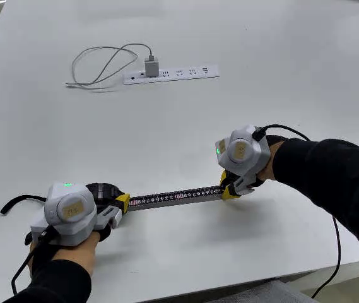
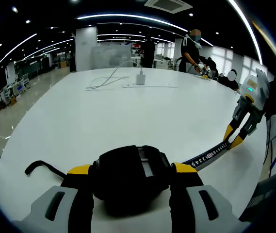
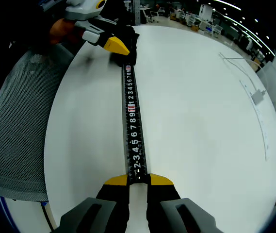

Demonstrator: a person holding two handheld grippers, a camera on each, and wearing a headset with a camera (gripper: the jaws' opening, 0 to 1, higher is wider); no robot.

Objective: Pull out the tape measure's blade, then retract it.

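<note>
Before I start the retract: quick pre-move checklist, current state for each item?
1. left gripper shut on tape measure case: ok.
2. right gripper shut on blade end: ok.
3. Blade straight between the grippers, flat along the table, no kink: ok.
4. Blade lock released: cannot tell.
5. strap lying outside the left gripper's jaws: ok.
6. power strip well away from the blade's path: ok.

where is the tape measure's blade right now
In the head view the blade spans the table's near part, from the black case in the left gripper to the right gripper pinching its tip.
</note>
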